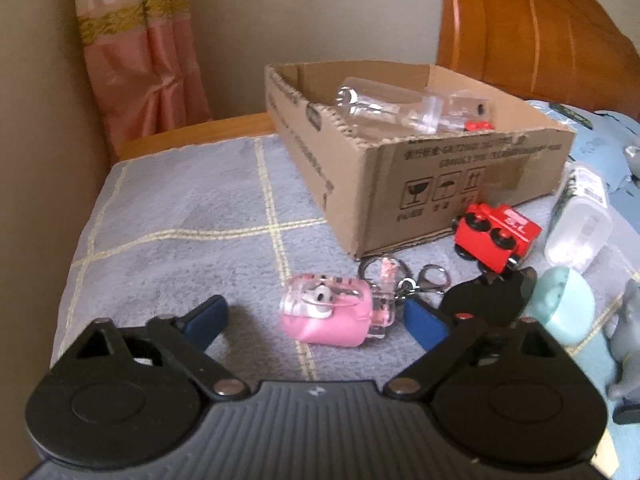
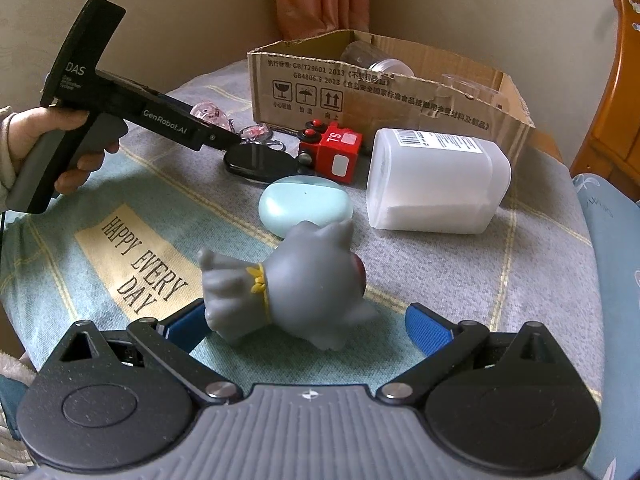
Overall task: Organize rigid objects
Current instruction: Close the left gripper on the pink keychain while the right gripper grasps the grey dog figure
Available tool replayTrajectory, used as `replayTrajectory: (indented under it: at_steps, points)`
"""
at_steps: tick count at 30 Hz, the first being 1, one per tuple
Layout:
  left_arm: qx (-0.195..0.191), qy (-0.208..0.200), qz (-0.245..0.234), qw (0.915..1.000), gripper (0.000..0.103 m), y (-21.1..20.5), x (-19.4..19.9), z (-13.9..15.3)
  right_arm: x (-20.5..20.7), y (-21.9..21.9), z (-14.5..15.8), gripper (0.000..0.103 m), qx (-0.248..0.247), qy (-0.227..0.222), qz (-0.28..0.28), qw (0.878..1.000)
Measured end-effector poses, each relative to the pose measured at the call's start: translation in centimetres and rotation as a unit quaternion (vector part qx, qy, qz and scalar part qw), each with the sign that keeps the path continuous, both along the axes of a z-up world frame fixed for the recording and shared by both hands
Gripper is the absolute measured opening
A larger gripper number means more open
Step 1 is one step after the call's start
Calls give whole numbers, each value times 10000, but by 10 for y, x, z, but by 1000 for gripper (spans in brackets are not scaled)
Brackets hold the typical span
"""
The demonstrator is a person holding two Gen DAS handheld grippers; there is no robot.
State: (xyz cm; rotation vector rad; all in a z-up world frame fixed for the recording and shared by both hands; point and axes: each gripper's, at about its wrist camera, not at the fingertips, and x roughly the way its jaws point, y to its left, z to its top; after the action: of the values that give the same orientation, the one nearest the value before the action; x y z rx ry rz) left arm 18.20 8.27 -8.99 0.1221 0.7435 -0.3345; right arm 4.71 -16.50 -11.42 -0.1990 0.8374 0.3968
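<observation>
A pink earbud case (image 1: 324, 316) with a clear keychain and metal clasps (image 1: 430, 280) lies on the grey checked cloth. My left gripper (image 1: 314, 307) is open around it; neither blue pad presses on it. A grey toy figure (image 2: 304, 292) with a yellow collar lies on its side between the fingers of my right gripper (image 2: 306, 309), which is open; its left pad is partly hidden behind the toy. The cardboard box (image 1: 440, 184) (image 2: 400, 100) stands behind and holds clear bottles (image 1: 380, 108).
In front of the box lie a red toy train (image 1: 496, 236) (image 2: 336, 152), a black key fob (image 2: 260, 160), a mint oval case (image 2: 304, 204) and a white plastic jar (image 2: 436, 184) on its side. A hand (image 2: 36, 136) holds the left tool. A wooden headboard (image 1: 540, 20) stands behind.
</observation>
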Motion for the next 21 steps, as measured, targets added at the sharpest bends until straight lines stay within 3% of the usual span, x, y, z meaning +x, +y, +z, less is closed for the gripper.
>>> replayTrajectory:
  at_steps: [5,11,18,21]
  points:
    - [-18,-69,-144,9999,68,0,-3,3,0,1,0,103,-2,-12,8,10000]
    - [12,-48,-183,9998,51,-3,-5,7,2,6,1,103,-50,27,27,10000]
    - [67,-6,-226,9997,51,-5,-3,7,-1,17,5,103,-240,-144,309,9991]
    - [69,26,-237,9997,51,-4,-3,8,1,18,7,96,-248,-142,376,9989]
